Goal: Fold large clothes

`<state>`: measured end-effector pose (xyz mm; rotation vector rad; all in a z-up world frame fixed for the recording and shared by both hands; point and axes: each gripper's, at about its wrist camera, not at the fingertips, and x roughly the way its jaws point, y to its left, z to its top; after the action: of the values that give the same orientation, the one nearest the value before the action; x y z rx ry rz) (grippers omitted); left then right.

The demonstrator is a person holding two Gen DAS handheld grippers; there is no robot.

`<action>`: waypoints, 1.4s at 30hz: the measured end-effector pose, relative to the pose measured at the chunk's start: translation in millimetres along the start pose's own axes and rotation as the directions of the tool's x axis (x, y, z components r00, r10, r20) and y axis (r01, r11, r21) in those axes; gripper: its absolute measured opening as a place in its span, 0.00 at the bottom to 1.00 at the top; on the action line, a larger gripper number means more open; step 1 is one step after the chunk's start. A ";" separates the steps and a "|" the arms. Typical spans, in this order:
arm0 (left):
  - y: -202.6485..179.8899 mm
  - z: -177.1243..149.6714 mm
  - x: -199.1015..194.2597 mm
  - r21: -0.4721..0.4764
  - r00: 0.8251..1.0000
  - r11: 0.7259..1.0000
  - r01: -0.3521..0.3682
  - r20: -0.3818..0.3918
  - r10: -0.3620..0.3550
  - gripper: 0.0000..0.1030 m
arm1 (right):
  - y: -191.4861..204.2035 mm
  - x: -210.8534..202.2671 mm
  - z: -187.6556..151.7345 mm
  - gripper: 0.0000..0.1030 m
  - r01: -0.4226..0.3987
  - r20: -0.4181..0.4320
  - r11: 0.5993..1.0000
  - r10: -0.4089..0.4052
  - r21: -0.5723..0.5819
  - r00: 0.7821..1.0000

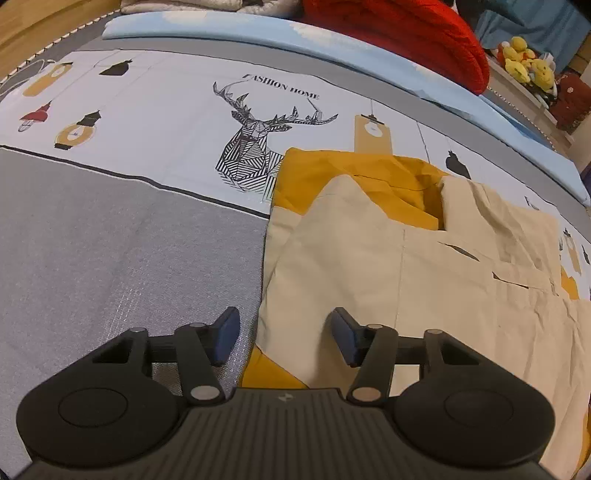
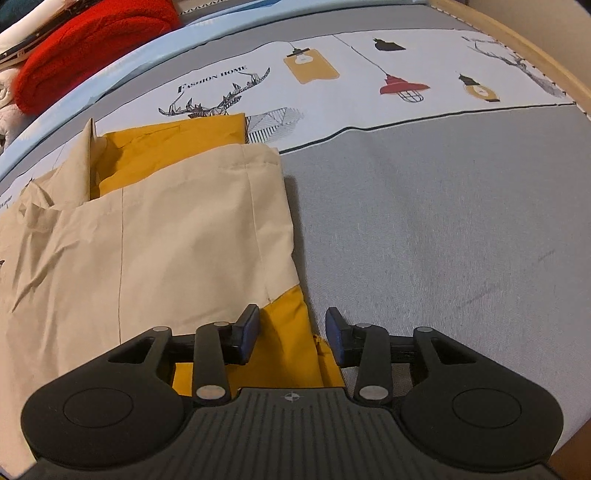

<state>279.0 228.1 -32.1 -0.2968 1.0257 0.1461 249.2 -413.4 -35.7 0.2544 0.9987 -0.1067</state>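
garment point(image 1: 369, 266) beside red blanket point(image 1: 406, 33).

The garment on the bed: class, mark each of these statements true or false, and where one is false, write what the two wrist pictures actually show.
1. The garment is beige and mustard yellow. True.
2. The left tongs are clamped on the cloth. False: they stand open, with the garment's left edge between the fingers.
3. The right tongs are open over the garment's yellow lower corner. True.
4. The bedsheet is printed with a deer head and hanging lamps. True.
5. The red blanket lies on top of the garment. False: it sits at the far side of the bed, apart from it.
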 end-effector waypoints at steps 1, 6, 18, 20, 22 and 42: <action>-0.3 -0.1 -0.4 0.001 1.000 1.000 0.001 0.002 -0.001 0.49 | 0.0 -0.2 -0.6 0.40 0.000 -0.001 1.000 0.000 0.000 1.000; 0.7 -0.1 -2.3 0.004 1.000 1.000 0.014 0.002 -0.014 0.36 | -2.4 -2.8 -0.7 0.41 0.004 0.005 1.000 -0.004 0.021 1.000; 0.5 -1.1 -3.5 0.023 1.000 1.000 0.010 0.006 -0.010 0.14 | -5.0 -2.1 -2.1 0.41 -0.009 -0.003 1.000 0.010 0.024 1.000; 1.4 -0.3 -7.5 0.028 1.000 1.000 0.011 0.024 -0.012 0.09 | -3.7 -4.3 -1.6 0.18 -0.022 0.012 1.000 0.022 0.003 1.000; 3.0 1.7 -15.4 0.025 0.998 0.999 0.026 0.058 -0.028 0.02 | 0.0 -11.7 -1.0 0.06 -0.019 0.060 1.000 0.021 -0.020 0.998; 32.4 59.6 -53.6 -0.200 0.911 0.979 0.036 0.409 0.050 0.00 | 67.4 -67.8 46.0 0.03 -0.013 0.664 0.999 0.034 -0.037 0.747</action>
<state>292.0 278.4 37.0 -0.4281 0.5897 0.3085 264.0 -362.1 56.0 0.1784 0.2749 -0.1464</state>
